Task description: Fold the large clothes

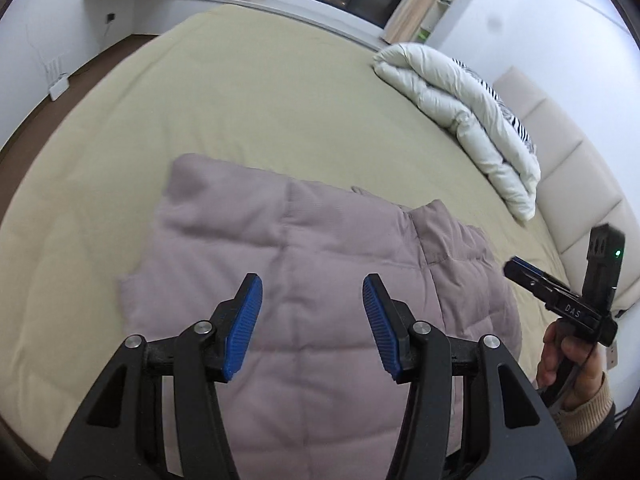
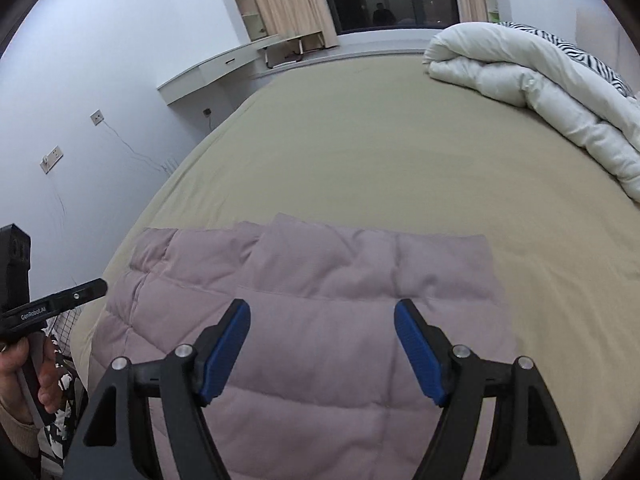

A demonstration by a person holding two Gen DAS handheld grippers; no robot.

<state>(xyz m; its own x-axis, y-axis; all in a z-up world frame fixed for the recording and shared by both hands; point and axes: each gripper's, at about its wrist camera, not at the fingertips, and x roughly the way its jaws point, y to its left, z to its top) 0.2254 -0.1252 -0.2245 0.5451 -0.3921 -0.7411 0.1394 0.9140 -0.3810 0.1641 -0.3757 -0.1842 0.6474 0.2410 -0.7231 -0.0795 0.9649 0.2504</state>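
**Mauve quilted jacket lay part-folded at the bed's near edge**

I held the left gripper [image 1: 312, 320] and right gripper [image 2: 322, 344] above the jacket [image 1: 320, 264], both wide open and empty. Between folds, I judged; next needed gripping an edge.
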